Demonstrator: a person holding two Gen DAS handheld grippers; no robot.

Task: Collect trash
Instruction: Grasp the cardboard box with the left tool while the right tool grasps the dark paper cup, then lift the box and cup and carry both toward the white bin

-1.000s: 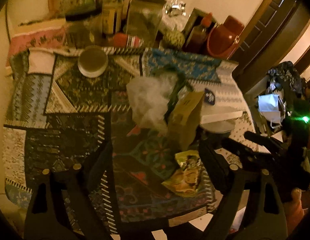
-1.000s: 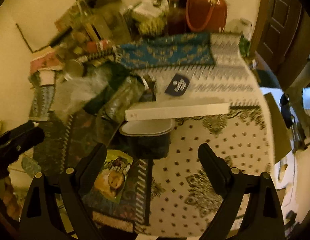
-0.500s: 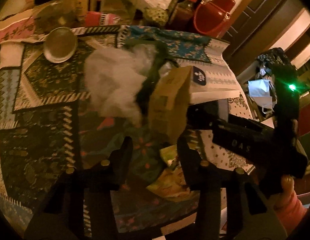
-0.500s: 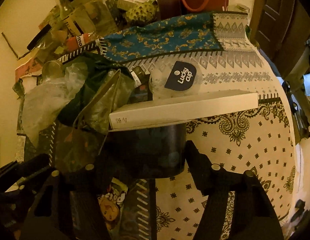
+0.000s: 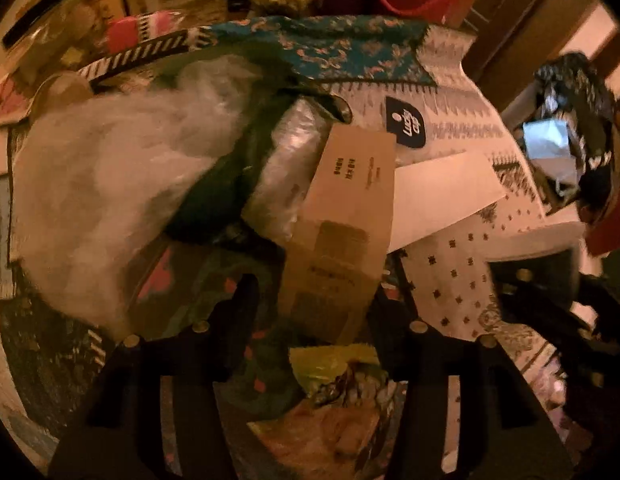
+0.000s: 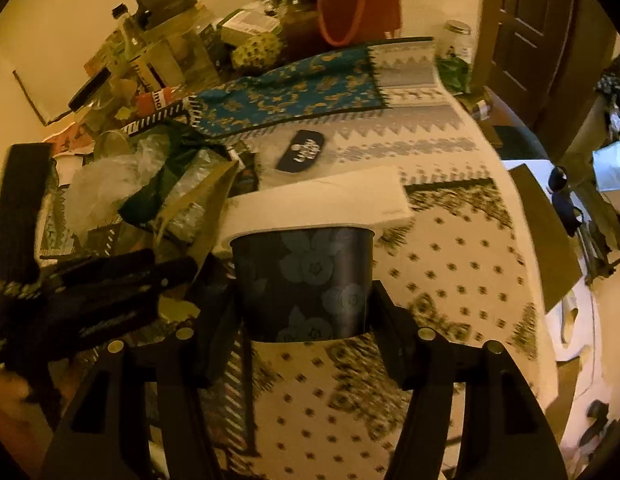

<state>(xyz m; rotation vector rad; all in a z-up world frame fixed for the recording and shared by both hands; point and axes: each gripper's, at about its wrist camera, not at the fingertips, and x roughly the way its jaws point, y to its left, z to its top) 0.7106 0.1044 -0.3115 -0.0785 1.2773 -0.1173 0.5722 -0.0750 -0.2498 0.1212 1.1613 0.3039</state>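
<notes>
Left wrist view first: your left gripper (image 5: pixel 310 300) stands over the trash heap at the middle of the desk (image 5: pixel 461 280). From the left you see a white plastic bag (image 5: pixel 110 184), a green bag (image 5: pixel 218 188), then a brown paper bag (image 5: pixel 345 224) whose lower end sits between your fingers (image 5: pixel 238 312). Its jaws closed and have just eased apart a little; the blur keeps you from telling whether the pads press on the paper. A yellow wrapper (image 5: pixel 333 364) lies just below the paper bag.

Right wrist view: your left gripper comes in from the left edge, by the heap. Your right gripper (image 6: pixel 306 304) has just been closing, and its fingers (image 6: pixel 385 320) are clamped on both sides of a dark flowered cup (image 6: pixel 306 280). A white box (image 6: pixel 321 200) lies across the cup's rim.
</notes>
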